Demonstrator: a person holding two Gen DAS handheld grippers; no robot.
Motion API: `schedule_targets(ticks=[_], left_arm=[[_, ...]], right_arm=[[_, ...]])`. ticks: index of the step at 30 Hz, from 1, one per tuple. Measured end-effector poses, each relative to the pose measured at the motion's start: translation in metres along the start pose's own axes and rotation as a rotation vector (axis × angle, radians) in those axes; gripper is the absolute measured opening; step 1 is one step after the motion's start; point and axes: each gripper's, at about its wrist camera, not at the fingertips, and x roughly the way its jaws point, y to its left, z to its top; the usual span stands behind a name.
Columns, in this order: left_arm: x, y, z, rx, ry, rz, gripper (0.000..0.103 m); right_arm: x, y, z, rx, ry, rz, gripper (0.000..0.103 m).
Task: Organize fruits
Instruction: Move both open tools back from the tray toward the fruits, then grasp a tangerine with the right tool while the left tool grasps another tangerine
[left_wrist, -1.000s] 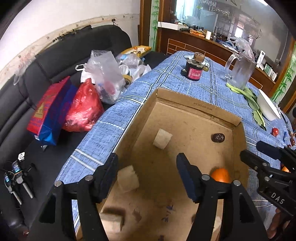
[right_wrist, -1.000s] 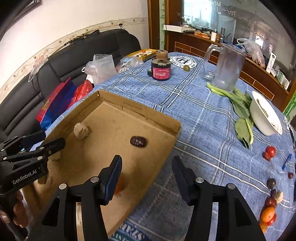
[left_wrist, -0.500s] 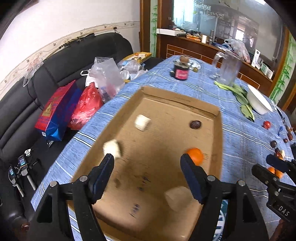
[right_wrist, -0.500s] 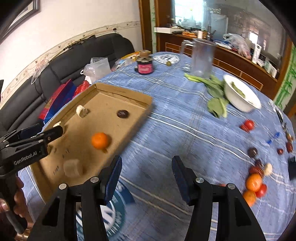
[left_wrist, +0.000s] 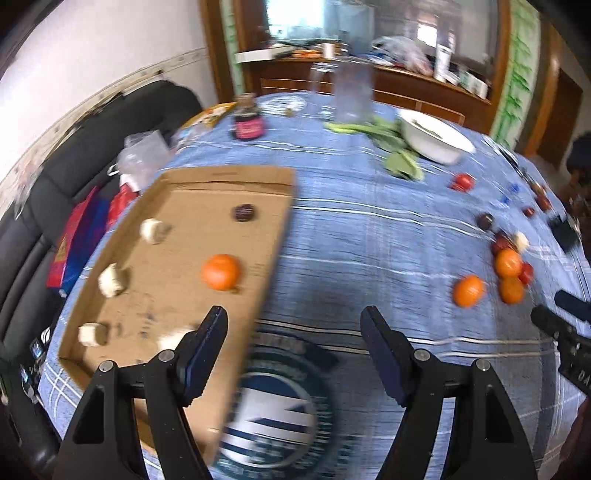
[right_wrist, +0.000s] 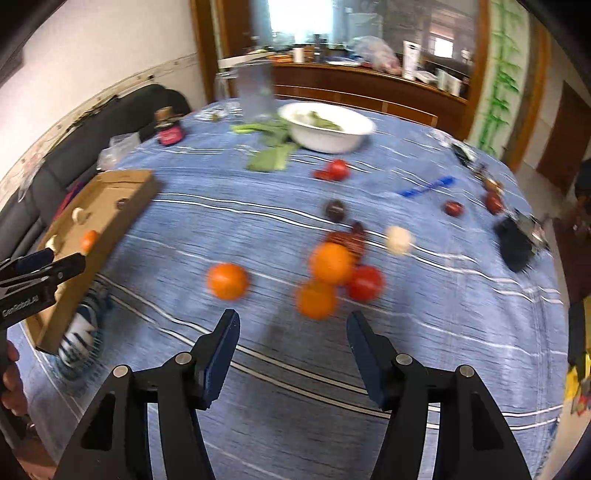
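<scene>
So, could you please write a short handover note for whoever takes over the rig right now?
Left gripper: open, empty, jaws just opened wider.
Right gripper: open, empty, jaws just opening, over the tablecloth near the loose fruit.
Done: one orange and a dark fruit lie in the cardboard box.
Left: three oranges and the tomatoes on the cloth.

Cardboard box (left_wrist: 221, 177) on table (left_wrist: 369, 229) at left, w/ one orange (left_wrist: 221, 271) inside. Fruit cluster (right_wrist: 332, 269) on table at right; bowl (right_wrist: 327, 129) behind, leaves (right_wrist: 271, 147) left of it.
</scene>
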Motion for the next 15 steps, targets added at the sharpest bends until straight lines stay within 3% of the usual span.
schedule_targets(ticks=[5, 15], left_arm=[[0.003, -0.043, -0.005, 0.059, 0.028, -0.028, 0.074], [0.017, -0.079, 0.001, 0.109, 0.058, -0.012, 0.074]], right_arm=[[0.006, -0.030, -0.006, 0.002, 0.020, 0.036, 0.064], [0.053, -0.024, 0.005, 0.013, 0.059, 0.126, 0.064]])
